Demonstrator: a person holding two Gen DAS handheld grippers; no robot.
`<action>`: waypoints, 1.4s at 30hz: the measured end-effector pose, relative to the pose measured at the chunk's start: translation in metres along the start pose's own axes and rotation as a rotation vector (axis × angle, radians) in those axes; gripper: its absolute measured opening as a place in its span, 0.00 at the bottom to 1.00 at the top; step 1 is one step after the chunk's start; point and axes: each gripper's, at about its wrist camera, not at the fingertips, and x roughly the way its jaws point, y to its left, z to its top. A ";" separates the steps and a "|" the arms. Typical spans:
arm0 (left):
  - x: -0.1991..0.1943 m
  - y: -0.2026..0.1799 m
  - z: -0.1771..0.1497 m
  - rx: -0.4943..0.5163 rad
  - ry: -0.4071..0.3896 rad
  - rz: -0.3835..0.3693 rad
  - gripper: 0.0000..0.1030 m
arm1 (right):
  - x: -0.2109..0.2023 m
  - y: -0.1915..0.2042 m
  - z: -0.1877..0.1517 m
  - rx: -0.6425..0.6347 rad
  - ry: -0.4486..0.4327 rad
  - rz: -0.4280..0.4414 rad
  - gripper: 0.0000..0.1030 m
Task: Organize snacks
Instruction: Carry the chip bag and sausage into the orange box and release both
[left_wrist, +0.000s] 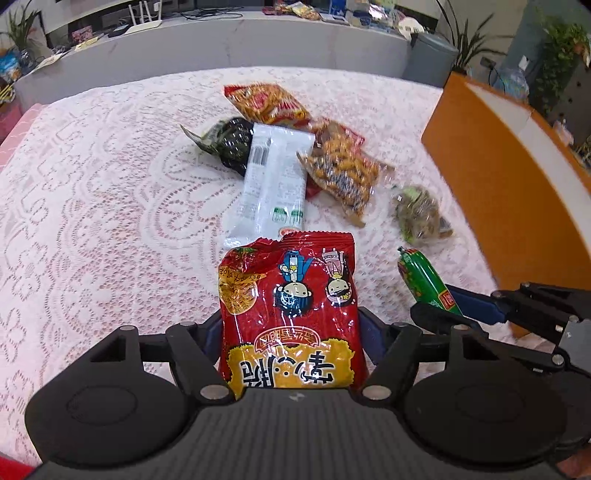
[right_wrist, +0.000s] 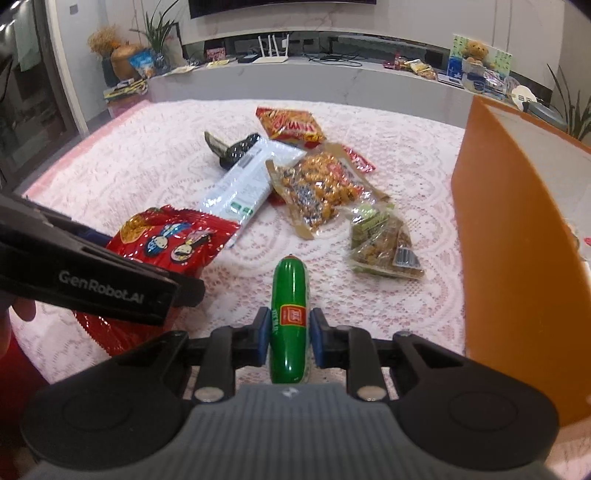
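My left gripper (left_wrist: 290, 332) is shut on a red snack bag (left_wrist: 290, 306) with cartoon figures, held above the lace tablecloth; the bag also shows in the right wrist view (right_wrist: 170, 243). My right gripper (right_wrist: 289, 338) is shut on a green sausage stick (right_wrist: 290, 317), which shows in the left wrist view (left_wrist: 424, 280) too. Loose snacks lie ahead: a white packet (left_wrist: 273, 181), a dark packet (left_wrist: 231, 142), a red-yellow bag (left_wrist: 267, 103), a clear bag of orange nuts (left_wrist: 343, 170) and a small greenish packet (left_wrist: 419, 216).
An orange box (right_wrist: 517, 258) with a white inside stands at the right of the table. A grey counter (right_wrist: 295, 79) with clutter runs behind the table. The left gripper's body (right_wrist: 85, 280) crosses the right wrist view's left side.
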 end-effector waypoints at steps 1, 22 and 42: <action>-0.004 -0.001 0.002 0.000 -0.003 -0.001 0.79 | -0.005 -0.001 0.002 0.002 -0.005 0.001 0.20; -0.097 -0.113 0.081 0.279 -0.151 -0.216 0.79 | -0.121 -0.087 0.078 -0.025 -0.045 -0.064 0.20; 0.000 -0.226 0.141 0.310 0.057 -0.226 0.79 | -0.110 -0.208 0.091 -0.128 0.127 -0.200 0.20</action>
